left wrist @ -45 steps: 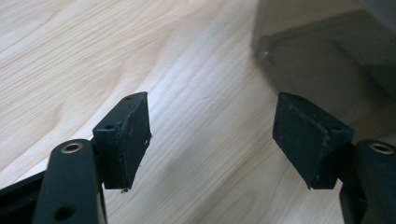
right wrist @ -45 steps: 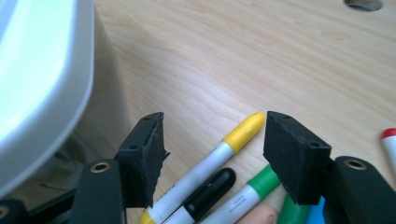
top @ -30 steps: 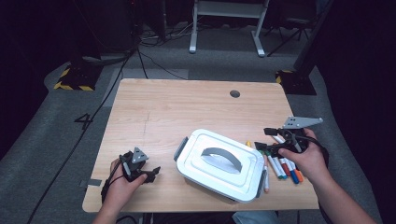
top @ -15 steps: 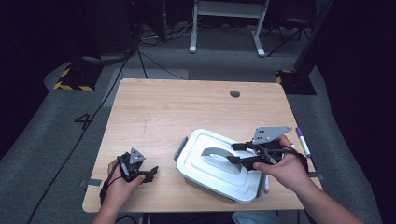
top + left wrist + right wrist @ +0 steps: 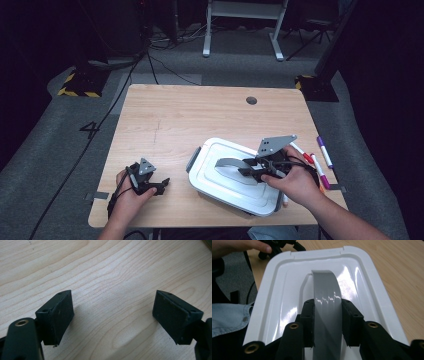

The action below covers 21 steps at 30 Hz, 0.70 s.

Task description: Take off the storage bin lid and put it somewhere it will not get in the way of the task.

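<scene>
Tongs first, from the high view: the right tongs (image 5: 250, 170) lie across the grey handle (image 5: 232, 165) of the white lidded box (image 5: 220, 192), which sits on the near right part of the table (image 5: 200, 115). The handle's long axis runs left to right here, in line with the right tongs, so the right hand is plainly the nearer one. The left tongs (image 5: 161, 184) rest low at the near left corner, well apart from the box. Several markers (image 5: 324, 151) lie just right of the box. A "4" is marked on the floor left of the table.

In the left gripper view, the left tongs (image 5: 113, 315) stand open over bare wood, nothing between them; they have just been opening.

In the right gripper view, the right tongs (image 5: 327, 320) have just been closing and now sit against both edges of the handle (image 5: 325, 290), which runs straight away from them along the lid (image 5: 287, 285). Judging by that, a straight lift should follow. No brand or label can be read on the box.
</scene>
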Available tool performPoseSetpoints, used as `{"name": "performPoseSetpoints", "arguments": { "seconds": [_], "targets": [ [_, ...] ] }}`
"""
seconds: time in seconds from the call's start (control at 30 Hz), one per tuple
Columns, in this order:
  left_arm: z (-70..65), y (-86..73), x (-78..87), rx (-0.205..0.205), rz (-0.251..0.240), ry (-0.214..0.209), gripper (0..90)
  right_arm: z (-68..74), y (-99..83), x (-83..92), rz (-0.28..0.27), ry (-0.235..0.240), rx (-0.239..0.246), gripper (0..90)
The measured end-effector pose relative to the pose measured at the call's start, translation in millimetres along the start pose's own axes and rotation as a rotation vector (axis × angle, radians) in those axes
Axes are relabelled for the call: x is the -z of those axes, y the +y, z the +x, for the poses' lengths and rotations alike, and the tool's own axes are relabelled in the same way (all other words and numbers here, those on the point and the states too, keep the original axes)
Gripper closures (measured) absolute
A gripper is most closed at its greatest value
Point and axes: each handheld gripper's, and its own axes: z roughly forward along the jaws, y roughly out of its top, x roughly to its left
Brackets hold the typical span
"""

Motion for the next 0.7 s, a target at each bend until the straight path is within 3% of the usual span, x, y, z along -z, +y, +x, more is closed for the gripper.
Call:
{"name": "performPoseSetpoints", "arguments": {
  "seconds": [0.2,0.37,0.53,0.7],
  "targets": [
    [0.0,0.0,0.0,-0.001,0.0,0.001,17.5,-5.6,16.1,11.2,-0.022,0.009,0.017,67.5],
    [0.1,0.0,0.0,0.001,0.0,-0.001,17.4,-22.7,37.8,19.8,-0.061,0.008,0.026,67.5],
    [0.1,0.0,0.0,0.0,0.0,0.0,17.4,-49.9,55.0,19.1,-0.104,-0.033,0.02,67.5],
    [-0.3,-0.3,-0.2,0.002,-0.002,0.001,17.3,-84.5,65.1,7.2,-0.126,-0.077,-0.003,67.5]
  ]
}}
